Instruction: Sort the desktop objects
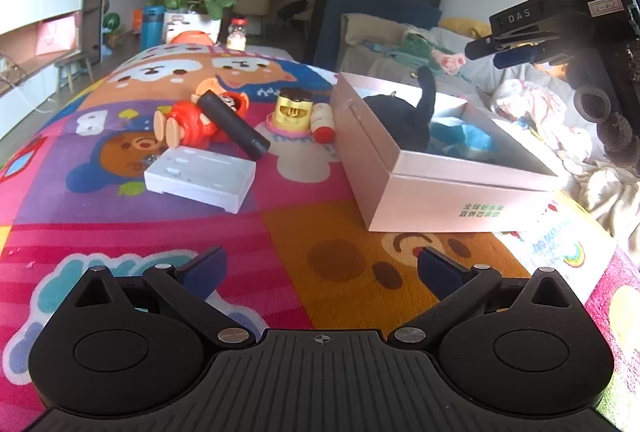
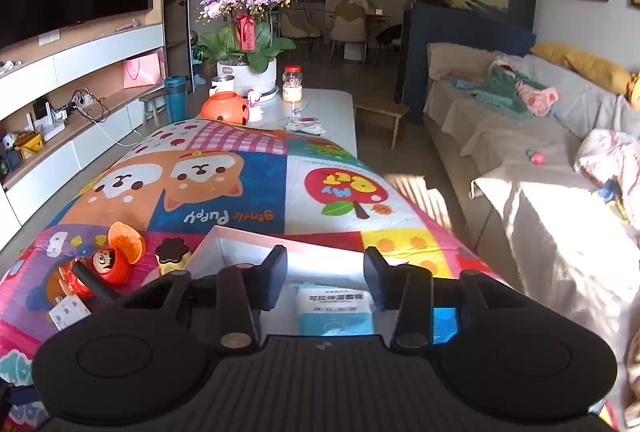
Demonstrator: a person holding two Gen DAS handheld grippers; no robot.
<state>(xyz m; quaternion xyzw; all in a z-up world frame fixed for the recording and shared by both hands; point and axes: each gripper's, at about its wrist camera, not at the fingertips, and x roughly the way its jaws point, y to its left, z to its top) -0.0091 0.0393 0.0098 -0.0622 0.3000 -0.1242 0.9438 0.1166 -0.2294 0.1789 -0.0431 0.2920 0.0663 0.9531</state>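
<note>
Your left gripper (image 1: pixel 320 268) sat wide open, empty, low over mat (image 1: pixel 280 232). Your right gripper (image 2: pixel 325 278) hovered over pink box (image 1: pixel 420 191), jaws part open, nothing between pads; blue packet (image 2: pixel 334 312) lay in box below.

Unsorted pile lay left of box:
- black cylinder (image 1: pixel 234 123) leaned on red doll (image 1: pixel 192 123): probably light, smooth, likely to roll; you should've pinched mid-length across width.
- white power strip (image 1: pixel 200 179): rigid, flat; grab across short sides.
- gold-capped jar (image 1: pixel 294 107): maybe fragile.

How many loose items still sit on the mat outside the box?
5, clustered left of the box: white power strip, black cylinder, red doll, gold-topped jar, small red-capped tube. Others may be hidden.
</note>
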